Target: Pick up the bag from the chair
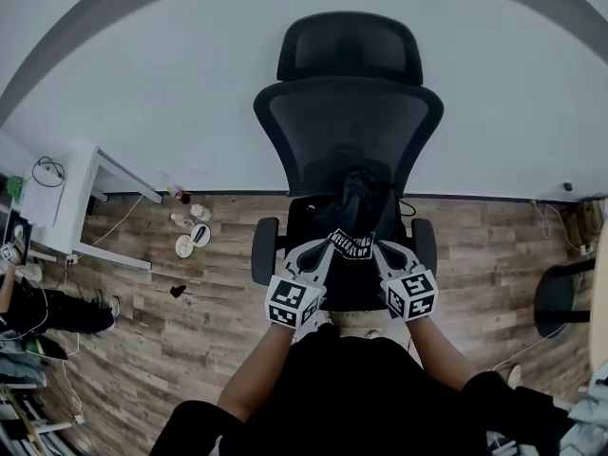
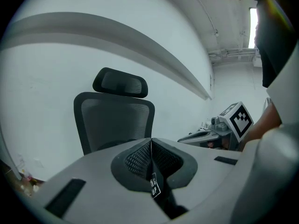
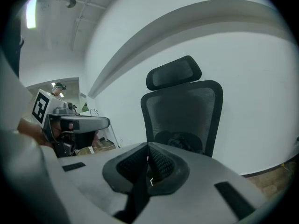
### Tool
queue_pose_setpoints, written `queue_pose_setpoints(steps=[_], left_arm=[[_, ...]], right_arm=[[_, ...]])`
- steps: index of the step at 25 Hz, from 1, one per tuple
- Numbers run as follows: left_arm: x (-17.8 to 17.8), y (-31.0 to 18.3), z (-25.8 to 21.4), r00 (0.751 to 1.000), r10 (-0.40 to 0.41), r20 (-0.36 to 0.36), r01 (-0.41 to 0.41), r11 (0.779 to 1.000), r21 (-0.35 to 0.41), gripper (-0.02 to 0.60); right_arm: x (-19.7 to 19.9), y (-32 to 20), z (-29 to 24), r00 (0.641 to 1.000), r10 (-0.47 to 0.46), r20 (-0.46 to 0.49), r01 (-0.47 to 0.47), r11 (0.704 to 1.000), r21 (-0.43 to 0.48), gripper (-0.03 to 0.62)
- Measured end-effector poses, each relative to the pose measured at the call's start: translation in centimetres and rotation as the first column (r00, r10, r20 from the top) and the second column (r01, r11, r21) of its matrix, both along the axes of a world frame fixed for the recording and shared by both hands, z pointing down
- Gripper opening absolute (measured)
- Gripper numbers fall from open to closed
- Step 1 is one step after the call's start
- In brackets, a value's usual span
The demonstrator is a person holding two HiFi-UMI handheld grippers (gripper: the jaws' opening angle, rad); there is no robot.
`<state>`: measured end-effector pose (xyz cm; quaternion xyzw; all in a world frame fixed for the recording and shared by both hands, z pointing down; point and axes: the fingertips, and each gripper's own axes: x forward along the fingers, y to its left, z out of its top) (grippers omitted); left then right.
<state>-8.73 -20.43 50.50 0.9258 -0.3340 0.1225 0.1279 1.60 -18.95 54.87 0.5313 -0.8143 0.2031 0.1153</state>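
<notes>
A black mesh office chair [image 1: 350, 112] stands against the white wall. The black bag [image 1: 359, 198] is a dark lump over the seat, close to the backrest, and shows again as the bag [image 3: 180, 141] in the right gripper view. Its black strap with white lettering [image 1: 350, 246] runs back to both grippers. My left gripper [image 1: 334, 242] is shut on the strap [image 2: 156, 186], which passes between its jaws. My right gripper [image 1: 372, 246] is shut on the strap [image 3: 138, 190] as well. The two grippers sit side by side just in front of the seat.
A white desk [image 1: 90, 198] stands to the left with small items on the wood floor [image 1: 190, 231] beside it. A dark round stool [image 1: 560, 297] is at the right. Cables trail along the wall's foot. The chair's armrests [image 1: 265, 250] flank the seat.
</notes>
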Motion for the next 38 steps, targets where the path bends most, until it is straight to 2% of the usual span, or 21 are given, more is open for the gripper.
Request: queue_pose_setpoints(steps=[5,11,14,21,24,26,28,29,30,31,34,38], left_arm=[[-0.6,-1.8,1.5,0.998,0.063,0.015,-0.062,0.998,-0.026,0.021],[0.6,-3.5,3.2,0.994,0.098,0.037,-0.096,0.994,-0.058,0.021],[1.7,-4.5,4.1,0.995,0.094,0.043,-0.091,0.993,-0.069,0.021],[2.9,-8.8,6.7,0.992,0.053,0.114,-0.046,0.997,-0.064,0.021],[3.2,-10.5,8.0,0.988,0.054,0.143,-0.043,0.996,-0.075,0.021],[3.8,-11.4,9.2,0.990,0.043,0.134,-0.028,0.994,-0.109,0.021],[4.5,-12.2,10.7,0.993,0.028,0.118,-0.009,0.987,-0.163,0.029],[4.9,-12.5,11.6,0.993,0.028,0.114,-0.006,0.981,-0.194,0.074],[5.1,-12.9,12.6,0.994,0.034,0.108,-0.009,0.974,-0.227,0.214],[5.4,-13.4,13.5,0.994,0.042,0.102,-0.015,0.966,-0.257,0.283],[6.5,-14.5,16.0,0.992,0.068,0.110,-0.031,0.951,-0.307,0.343],[7.7,-16.5,18.9,0.985,0.097,0.140,-0.046,0.942,-0.332,0.362]], right_arm=[[0.1,-1.1,0.9,0.997,0.058,-0.047,-0.059,0.998,-0.016,0.021],[1.8,-2.2,2.3,0.993,0.106,-0.060,-0.109,0.993,-0.036,0.021],[3.2,-3.2,3.1,0.988,0.110,-0.105,-0.114,0.993,-0.032,0.021],[7.9,-5.1,6.4,0.984,0.143,-0.105,-0.153,0.983,-0.098,0.021],[9.0,-5.7,8.6,0.986,0.146,-0.075,-0.156,0.976,-0.154,0.029],[9.7,-6.2,10.4,0.985,0.175,-0.001,-0.171,0.962,-0.212,0.112],[10.7,-6.7,12.8,0.964,0.247,0.096,-0.211,0.934,-0.288,0.214],[11.1,-7.0,14.1,0.948,0.287,0.138,-0.230,0.917,-0.326,0.260],[11.4,-7.4,15.3,0.932,0.321,0.168,-0.247,0.902,-0.355,0.303],[11.7,-8.0,16.3,0.921,0.344,0.183,-0.259,0.891,-0.374,0.321],[12.5,-9.1,18.8,0.912,0.363,0.192,-0.260,0.872,-0.415,0.358],[13.1,-11.1,21.6,0.912,0.349,0.216,-0.220,0.860,-0.460,0.395]])
